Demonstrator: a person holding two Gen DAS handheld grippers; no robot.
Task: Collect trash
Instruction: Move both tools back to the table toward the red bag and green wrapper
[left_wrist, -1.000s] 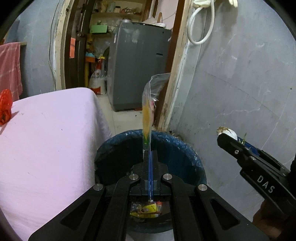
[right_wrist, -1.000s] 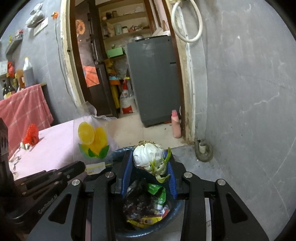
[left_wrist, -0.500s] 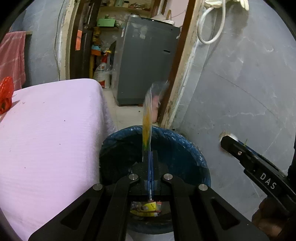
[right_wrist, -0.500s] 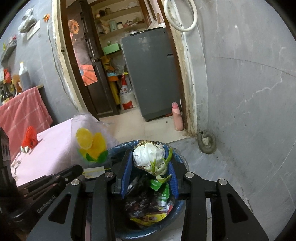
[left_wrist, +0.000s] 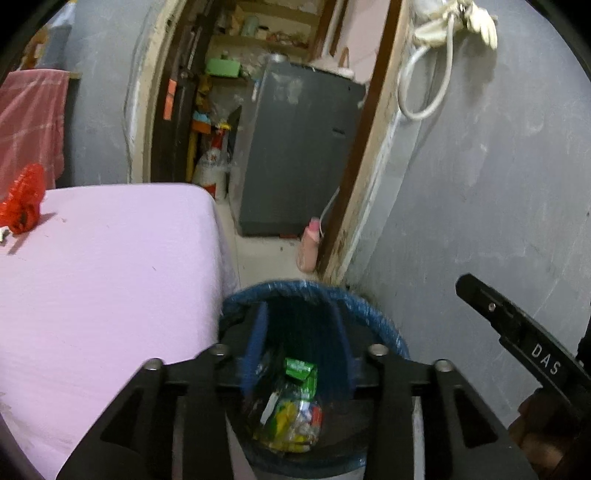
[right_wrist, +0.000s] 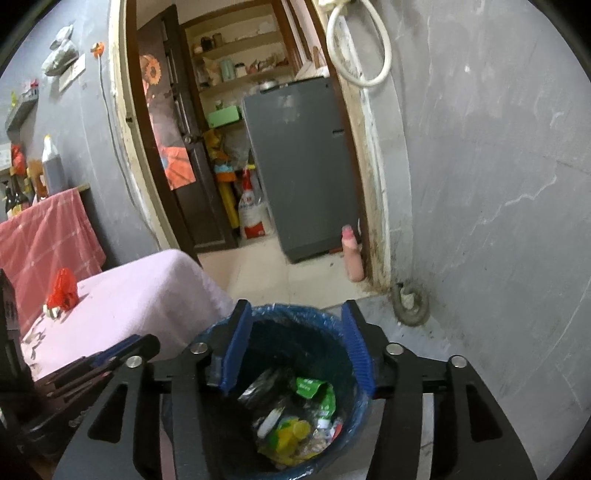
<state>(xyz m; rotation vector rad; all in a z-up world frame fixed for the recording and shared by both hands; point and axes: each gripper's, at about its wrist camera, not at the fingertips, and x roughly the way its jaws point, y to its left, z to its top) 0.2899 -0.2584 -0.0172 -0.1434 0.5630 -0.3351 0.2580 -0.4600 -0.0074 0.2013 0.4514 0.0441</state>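
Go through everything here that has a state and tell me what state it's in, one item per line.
Left gripper: open, empty, jaws just opened.
Right gripper: open, empty, jaws just opened.
Bin: uncovered, blue liner, wrappers inside.
Door: open.
Red bag: crumpled, on the table.
Pink bottle: upright, capped.

I see glossy crinkly plastic liner in bin, shiny plastic wrappers inside; matt pink cloth on table; rough grey plaster wall.

Empty left tool above trash bin
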